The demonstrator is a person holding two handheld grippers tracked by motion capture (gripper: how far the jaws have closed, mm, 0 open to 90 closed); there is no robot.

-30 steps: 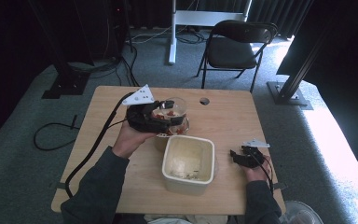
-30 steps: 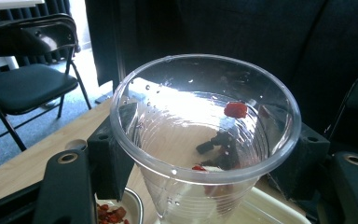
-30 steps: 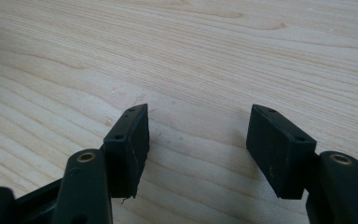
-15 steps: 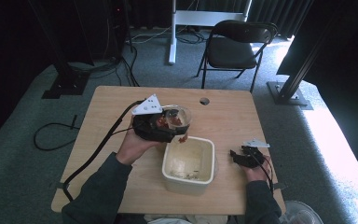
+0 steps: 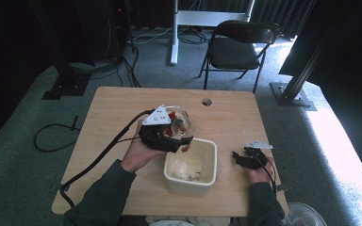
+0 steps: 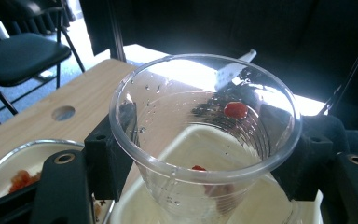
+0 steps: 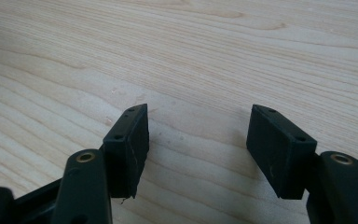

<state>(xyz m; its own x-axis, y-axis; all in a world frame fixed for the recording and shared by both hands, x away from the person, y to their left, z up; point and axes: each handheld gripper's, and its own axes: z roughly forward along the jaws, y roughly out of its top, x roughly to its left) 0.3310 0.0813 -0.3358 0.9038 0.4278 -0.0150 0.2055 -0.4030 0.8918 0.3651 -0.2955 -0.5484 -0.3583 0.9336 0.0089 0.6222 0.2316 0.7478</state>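
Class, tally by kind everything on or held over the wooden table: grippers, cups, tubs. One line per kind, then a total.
Grippers: 2, the left gripper and the right gripper
Clear plastic cups: 1, the cup
Cream tubs: 1, the tub
Total: 4

It looked like a lab: dark curtains, metal stands and a folding chair (image 5: 238, 47) beyond the wooden table (image 5: 108, 113).
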